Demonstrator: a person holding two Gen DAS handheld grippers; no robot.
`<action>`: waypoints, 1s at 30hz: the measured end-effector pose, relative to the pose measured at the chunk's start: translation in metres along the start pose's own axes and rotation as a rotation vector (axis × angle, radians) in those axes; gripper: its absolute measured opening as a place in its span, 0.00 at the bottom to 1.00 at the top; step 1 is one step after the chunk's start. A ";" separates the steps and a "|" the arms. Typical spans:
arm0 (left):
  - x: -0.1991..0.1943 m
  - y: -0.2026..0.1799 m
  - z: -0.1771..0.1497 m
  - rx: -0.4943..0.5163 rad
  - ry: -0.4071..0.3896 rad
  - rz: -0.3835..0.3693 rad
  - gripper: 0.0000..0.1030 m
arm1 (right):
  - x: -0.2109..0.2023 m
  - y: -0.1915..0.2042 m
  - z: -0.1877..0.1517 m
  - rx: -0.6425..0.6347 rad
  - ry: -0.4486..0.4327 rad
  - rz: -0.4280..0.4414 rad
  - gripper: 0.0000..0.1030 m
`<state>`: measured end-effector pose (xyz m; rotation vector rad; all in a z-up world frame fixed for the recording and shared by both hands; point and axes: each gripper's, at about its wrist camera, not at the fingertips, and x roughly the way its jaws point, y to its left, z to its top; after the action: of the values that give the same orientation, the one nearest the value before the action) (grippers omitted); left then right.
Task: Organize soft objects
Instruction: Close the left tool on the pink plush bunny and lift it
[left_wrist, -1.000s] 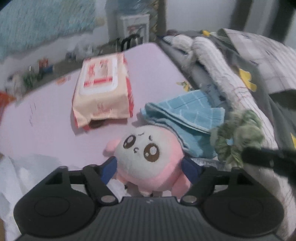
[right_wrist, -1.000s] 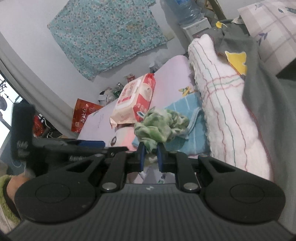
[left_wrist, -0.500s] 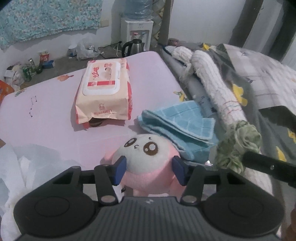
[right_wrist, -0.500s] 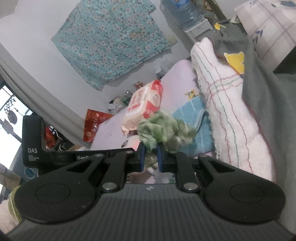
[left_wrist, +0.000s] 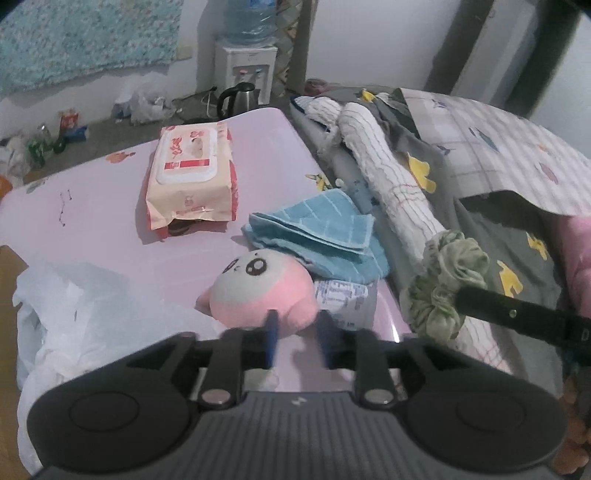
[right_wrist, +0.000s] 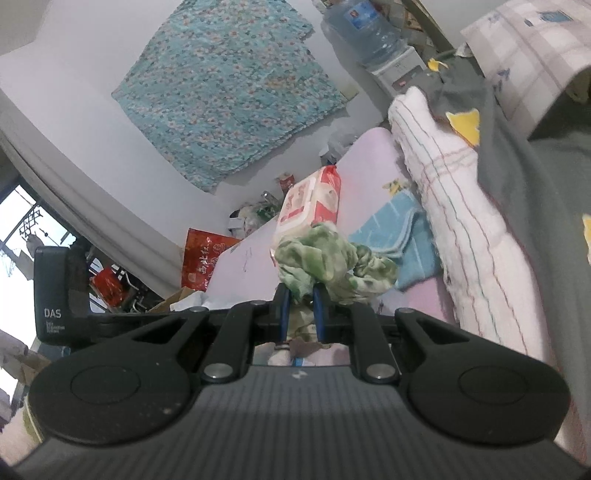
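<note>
On the pink table (left_wrist: 110, 206), the left gripper (left_wrist: 295, 338) is closing, perhaps only nipping the pink plush toy (left_wrist: 264, 293), which could slip; the right gripper (right_wrist: 300, 299) clamps the green scrunchie (right_wrist: 332, 262).

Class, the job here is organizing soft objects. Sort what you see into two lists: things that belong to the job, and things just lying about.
Belong to the job:
pink plush toy
green scrunchie
blue cloth

Just lying about:
wet wipes pack
kettle
water dispenser
white plastic bag
</note>
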<state>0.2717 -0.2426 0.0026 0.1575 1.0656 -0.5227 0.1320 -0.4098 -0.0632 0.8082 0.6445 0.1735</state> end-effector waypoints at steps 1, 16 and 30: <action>-0.001 -0.002 -0.002 0.011 -0.001 -0.005 0.32 | -0.002 -0.001 -0.003 0.009 0.004 0.001 0.12; 0.049 -0.043 -0.007 0.386 -0.090 0.266 0.68 | 0.005 -0.030 -0.023 0.096 0.030 0.017 0.12; 0.090 -0.008 0.009 0.201 0.032 0.223 0.79 | 0.022 -0.038 -0.024 0.115 0.052 0.049 0.14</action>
<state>0.3090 -0.2827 -0.0696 0.4578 1.0102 -0.4254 0.1321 -0.4132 -0.1133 0.9331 0.6884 0.2037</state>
